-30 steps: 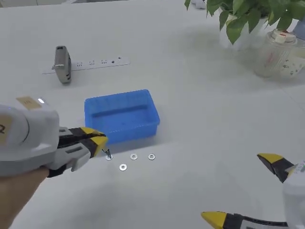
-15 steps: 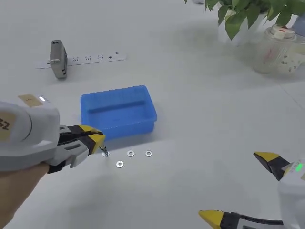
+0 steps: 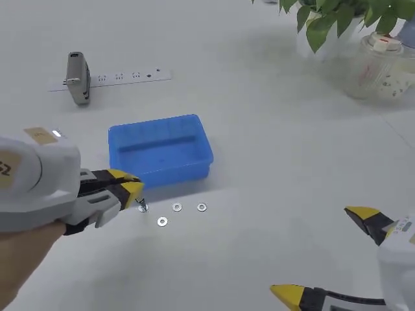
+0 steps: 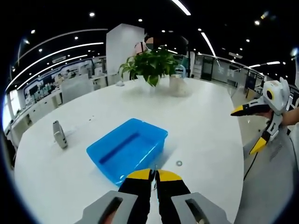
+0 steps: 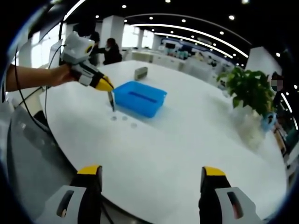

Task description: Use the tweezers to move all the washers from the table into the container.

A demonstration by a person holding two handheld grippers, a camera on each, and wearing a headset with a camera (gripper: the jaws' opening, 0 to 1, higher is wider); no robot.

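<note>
Three small metal washers (image 3: 177, 207) lie on the white table just in front of the blue container (image 3: 160, 150), which looks empty. My left gripper (image 3: 133, 189) is shut on the tweezers (image 3: 142, 206). Their tips point down at the table just left of the washers. In the left gripper view the shut jaws sit before the container (image 4: 127, 148), with one washer (image 4: 179, 163) to the right. My right gripper (image 3: 316, 253) is open and holds nothing, low at the near right. The right gripper view shows the tweezers (image 5: 111, 100) over the washers (image 5: 124, 118).
A white power strip (image 3: 110, 79) and a grey device (image 3: 77, 78) lie at the far left. A potted plant (image 3: 337, 19) and a glass jar (image 3: 379, 65) stand at the far right. People stand beyond the table (image 5: 110, 49).
The head camera has shifted a little. The tweezers' tips stay in the same spot beside the washers, and the right gripper has not moved.
</note>
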